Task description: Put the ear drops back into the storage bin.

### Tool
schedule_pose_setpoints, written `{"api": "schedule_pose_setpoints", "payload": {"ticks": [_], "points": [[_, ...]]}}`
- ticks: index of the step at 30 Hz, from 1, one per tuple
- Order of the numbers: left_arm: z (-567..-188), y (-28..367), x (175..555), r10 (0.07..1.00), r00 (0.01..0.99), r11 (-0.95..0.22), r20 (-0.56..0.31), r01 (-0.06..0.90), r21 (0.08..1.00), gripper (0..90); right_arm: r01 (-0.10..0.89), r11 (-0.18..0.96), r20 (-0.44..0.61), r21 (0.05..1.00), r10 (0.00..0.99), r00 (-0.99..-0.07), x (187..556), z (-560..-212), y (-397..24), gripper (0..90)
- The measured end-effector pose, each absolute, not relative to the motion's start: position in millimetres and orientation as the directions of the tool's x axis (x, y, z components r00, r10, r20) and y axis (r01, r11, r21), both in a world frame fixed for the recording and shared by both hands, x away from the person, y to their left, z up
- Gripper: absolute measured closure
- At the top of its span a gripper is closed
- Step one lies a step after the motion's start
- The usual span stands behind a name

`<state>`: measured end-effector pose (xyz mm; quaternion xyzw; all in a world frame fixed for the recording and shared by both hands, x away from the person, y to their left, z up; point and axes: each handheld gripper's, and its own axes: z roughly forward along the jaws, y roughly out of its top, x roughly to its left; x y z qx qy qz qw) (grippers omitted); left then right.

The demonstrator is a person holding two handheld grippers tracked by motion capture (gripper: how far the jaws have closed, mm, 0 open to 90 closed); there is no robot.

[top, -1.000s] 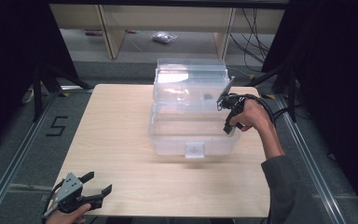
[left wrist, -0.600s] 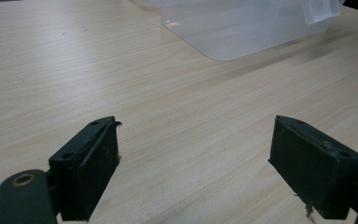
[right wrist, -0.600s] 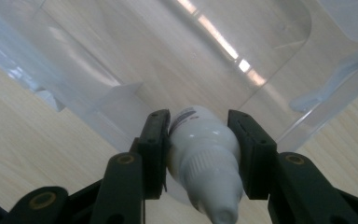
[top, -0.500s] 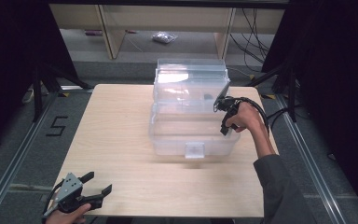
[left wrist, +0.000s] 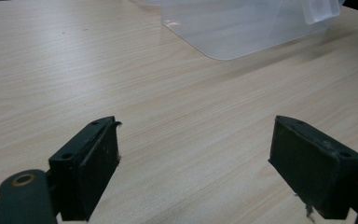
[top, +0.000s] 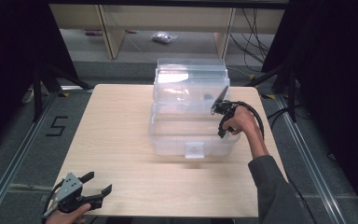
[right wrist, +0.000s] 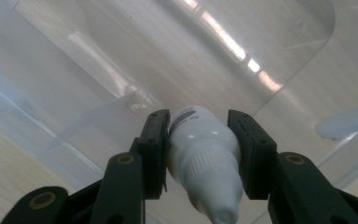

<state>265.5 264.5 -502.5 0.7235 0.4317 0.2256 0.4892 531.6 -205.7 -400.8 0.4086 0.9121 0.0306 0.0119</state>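
On the pale wood-grain tabletop (top: pixel 121 140) stands one clear plastic storage box (top: pixel 191 116), rectangular with rounded corners, its hinged lid standing open at the far side and a single frosted latch tab (top: pixel 195 150) at the middle of its near wall. The plastic is smooth and glossy, catching bright streaks of light, and the wood grain shows through it.

There are two hand-held grippers, each with two flat black jaws. The right hand-held gripper (top: pixel 220 103) hangs over the right edge of the box, with a black cable looping from it. In the right gripper view it (right wrist: pixel 199 140) is pinching one small white plastic bottle (right wrist: pixel 204 156) between its jaw pads: the bottle is round and smooth, with a dark printed band at one end, and it narrows through a ribbed collar to a small nozzle that points toward the camera. The bottle hangs above the box's transparent inside, whose curved corner and ridges show beneath it.

The left hand-held gripper (top: pixel 91 186) sits at the near left corner of the tabletop, well apart from the box, with a grey three-cornered plate on top. In the left gripper view its jaws (left wrist: pixel 191 163) are spread wide with only bare wood between them; the matte black pads look scuffed. One corner of the box shows beyond them.
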Motion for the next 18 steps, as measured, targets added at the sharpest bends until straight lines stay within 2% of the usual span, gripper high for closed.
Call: {"api": "schedule_pose_setpoints", "payload": {"ticks": [8,18], "points": [[-502.5,264.4,265.4,0.845,0.525,-0.148,-0.097,0.404,0.903,14.8,0.764,0.643,0.034,0.043,0.764,-0.645,531.2,-411.7,-200.9,60.2],[-502.5,264.3,265.5,0.845,0.526,-0.148,-0.097,0.404,0.903,14.8,0.763,0.645,0.022,0.039,0.763,-0.646,532.3,-423.2,-201.1,60.2]]}}
